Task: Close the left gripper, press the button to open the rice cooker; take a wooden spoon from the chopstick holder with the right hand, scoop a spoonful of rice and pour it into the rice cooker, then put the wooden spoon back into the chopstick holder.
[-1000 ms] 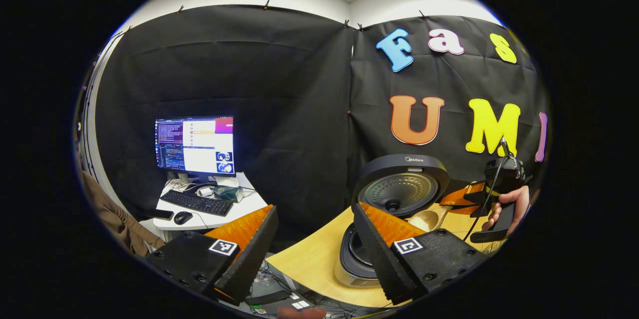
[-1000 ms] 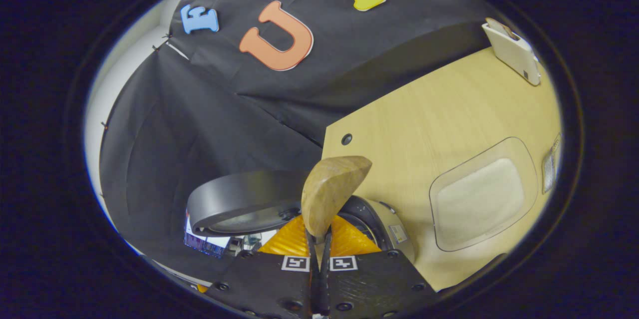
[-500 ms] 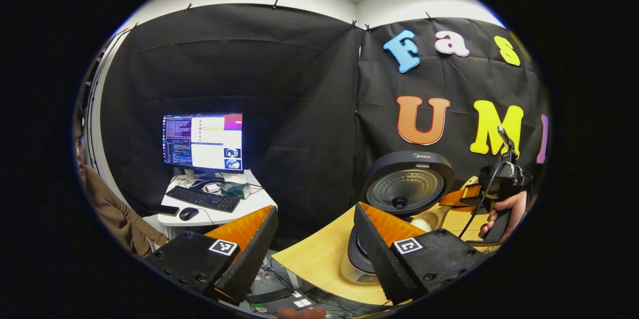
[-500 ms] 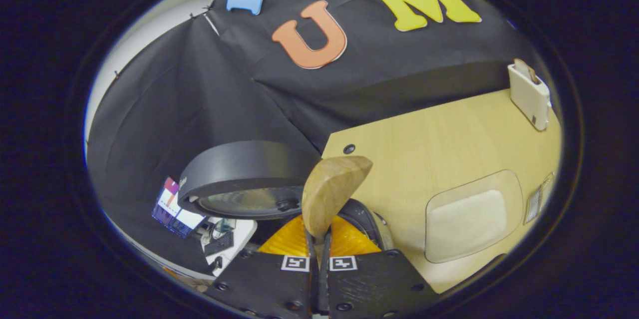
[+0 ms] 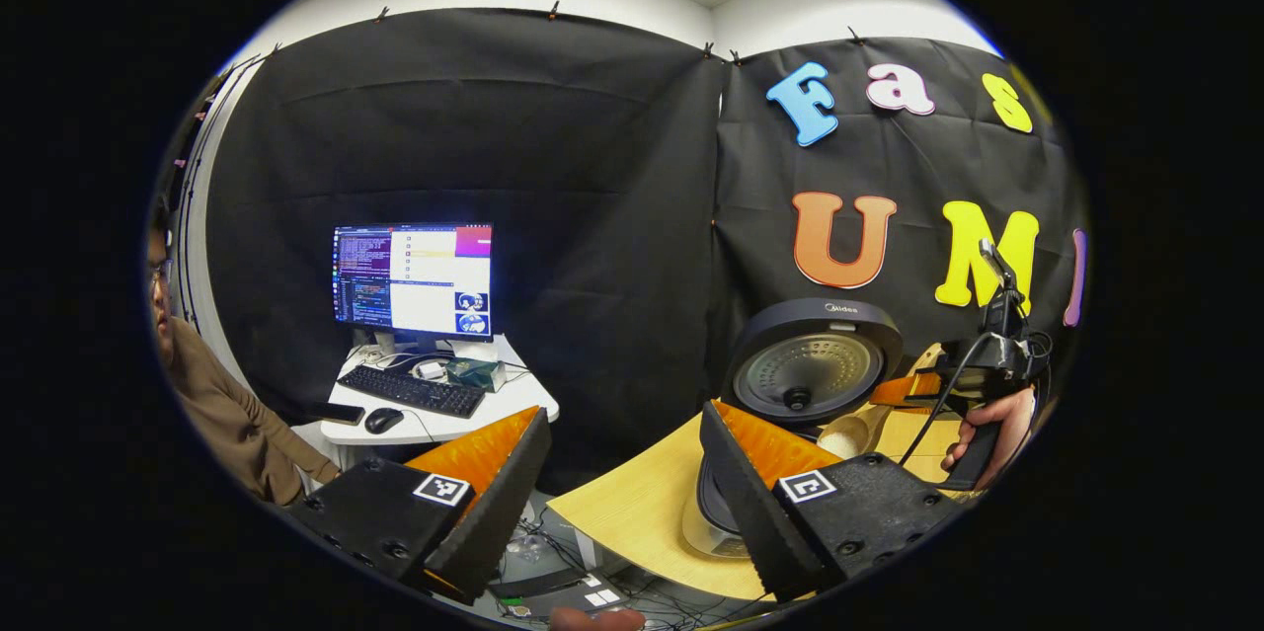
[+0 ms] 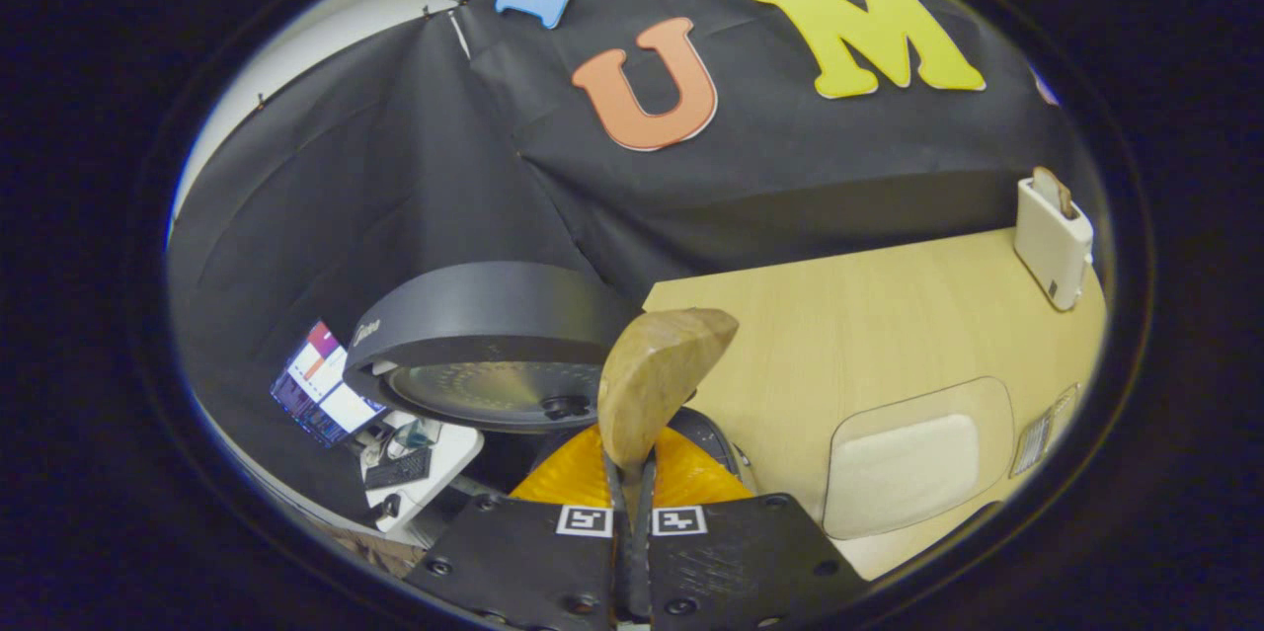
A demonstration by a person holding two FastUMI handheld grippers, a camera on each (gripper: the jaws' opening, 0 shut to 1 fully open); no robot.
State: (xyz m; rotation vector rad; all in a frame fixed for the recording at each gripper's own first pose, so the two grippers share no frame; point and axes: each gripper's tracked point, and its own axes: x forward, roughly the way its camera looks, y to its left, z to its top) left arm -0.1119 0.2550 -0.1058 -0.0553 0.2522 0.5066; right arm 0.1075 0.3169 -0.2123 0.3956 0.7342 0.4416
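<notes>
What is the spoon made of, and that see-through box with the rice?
The spoon looks like wood: brown, matte, with faint grain streaks on its bowl. The box looks like clear plastic, since the white rice and the table show through its smooth, rounded walls; it could be glass, but the thin edge suggests plastic.

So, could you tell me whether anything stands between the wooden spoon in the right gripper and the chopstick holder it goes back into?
Nothing visible does. The wooden spoon is clamped in the right gripper beside the open rice cooker, and bare table runs to the chopstick holder at the far edge. The rice container sits off to the side.
</notes>
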